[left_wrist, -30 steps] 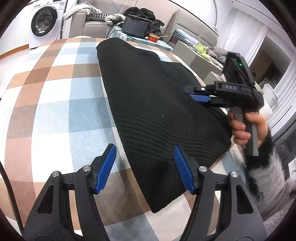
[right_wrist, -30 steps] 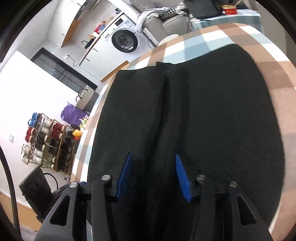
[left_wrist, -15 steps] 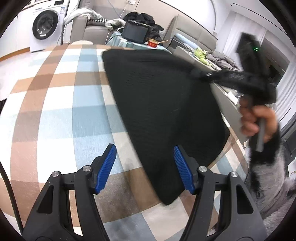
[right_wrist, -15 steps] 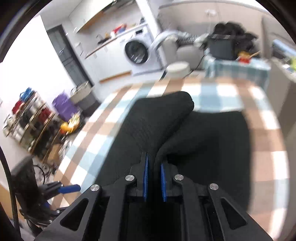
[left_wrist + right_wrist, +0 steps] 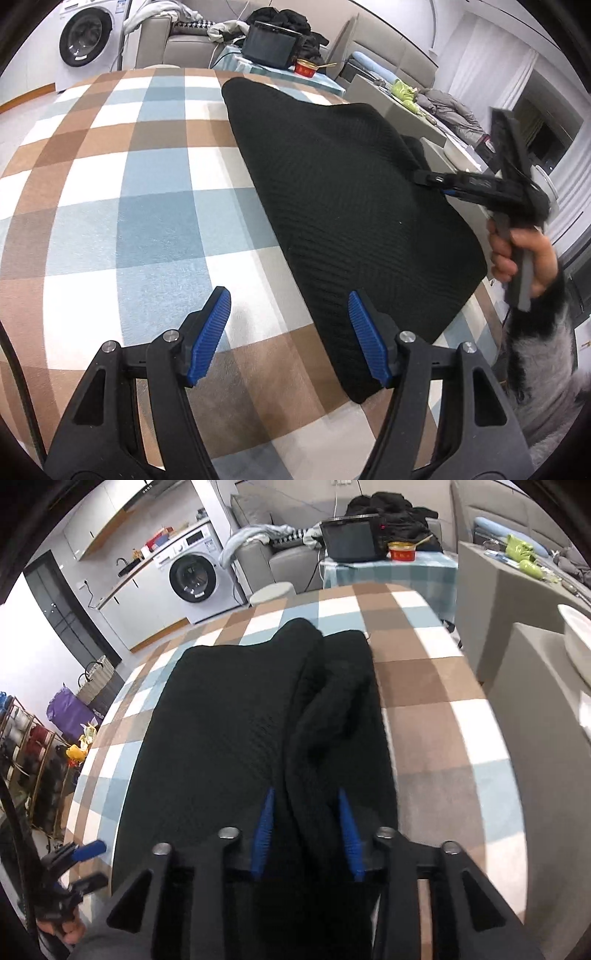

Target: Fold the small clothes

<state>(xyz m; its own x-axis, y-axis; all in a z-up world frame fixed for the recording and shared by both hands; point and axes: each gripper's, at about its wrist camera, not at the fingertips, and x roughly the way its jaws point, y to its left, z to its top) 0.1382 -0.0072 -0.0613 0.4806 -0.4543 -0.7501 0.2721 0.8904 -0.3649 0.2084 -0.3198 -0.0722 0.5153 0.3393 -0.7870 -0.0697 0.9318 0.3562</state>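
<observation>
A black knit garment [image 5: 343, 199] lies on the checked table cover [image 5: 140, 206]. Its right side is folded over toward the middle, leaving a raised ridge [image 5: 325, 709]. My left gripper [image 5: 290, 332] is open and empty, low over the cover at the garment's near left edge. My right gripper [image 5: 306, 830] is open, its blue pads standing either side of the folded ridge. It also shows in the left wrist view [image 5: 476, 184], above the garment's right side.
A small side table with a dark screen [image 5: 349, 541] and a red bowl [image 5: 402, 550] stands beyond the table. Grey boxes [image 5: 532, 672] stand at the right. A washing machine [image 5: 192, 578] and a shoe rack [image 5: 26, 746] are at the left.
My right gripper, shut on a fold of the garment half a second ago, carried it over and has opened. The fold now lies on the garment. My left gripper stayed open.
</observation>
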